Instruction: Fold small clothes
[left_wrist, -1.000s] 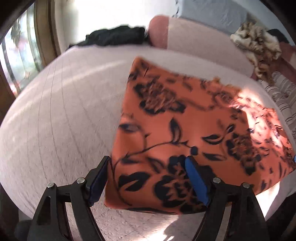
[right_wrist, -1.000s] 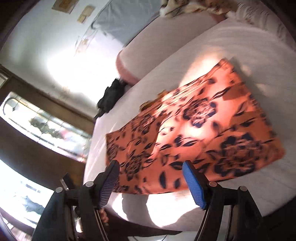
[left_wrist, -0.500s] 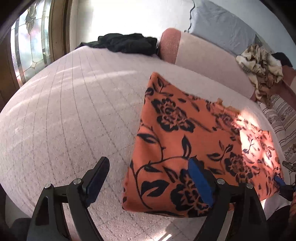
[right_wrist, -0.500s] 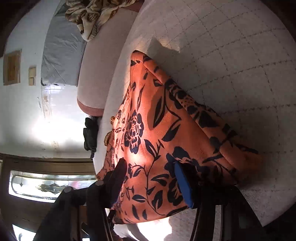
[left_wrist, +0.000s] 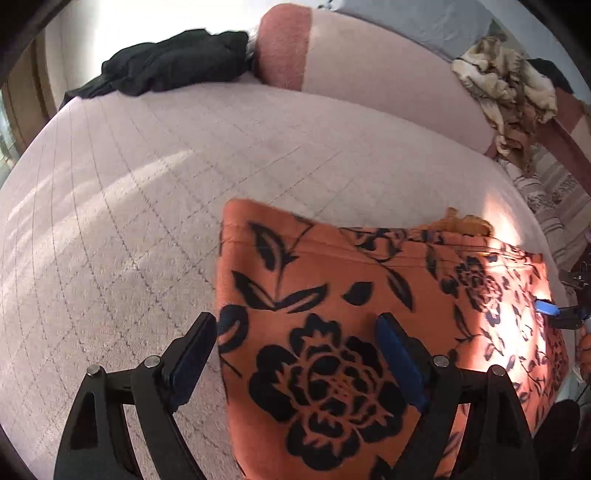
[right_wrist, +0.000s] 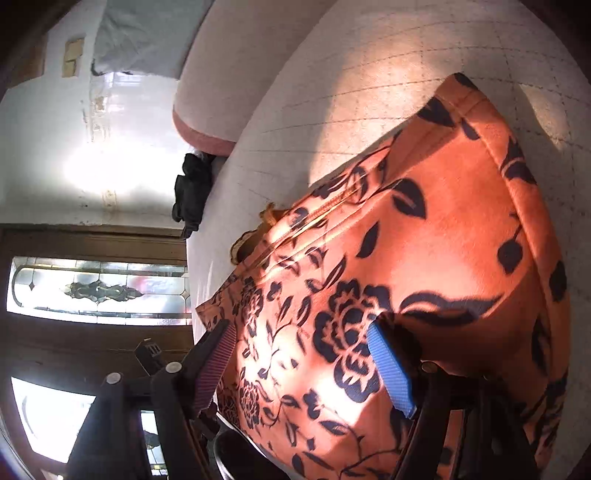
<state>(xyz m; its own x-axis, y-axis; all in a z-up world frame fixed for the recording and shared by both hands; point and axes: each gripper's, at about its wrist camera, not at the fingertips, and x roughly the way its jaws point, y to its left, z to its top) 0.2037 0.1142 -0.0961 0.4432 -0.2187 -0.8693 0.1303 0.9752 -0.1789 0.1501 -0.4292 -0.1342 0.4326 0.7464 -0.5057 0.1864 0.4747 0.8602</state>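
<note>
A: Cloth first, left wrist view. Where does it lie?

B: The orange floral garment (left_wrist: 369, 314) lies flat on the pale quilted bed cover (left_wrist: 147, 206), folded w/ a straight edge at its far side. The left gripper (left_wrist: 295, 354) hangs over its near corner, jaws wide apart, nothing clamped: one pad over the bed cover, the other over the cloth. The black clothes (left_wrist: 166, 62) and a pink bolster (left_wrist: 351, 62) sit well beyond.

A: And the right wrist view?

B: The right gripper (right_wrist: 306, 365) straddles the garment's (right_wrist: 424, 258) near edge. Its jaws have just been opening, cloth between them but prob. not pinched; blur makes contact hard to judge. A stained-glass window (right_wrist: 99, 291) shows at left.
</note>
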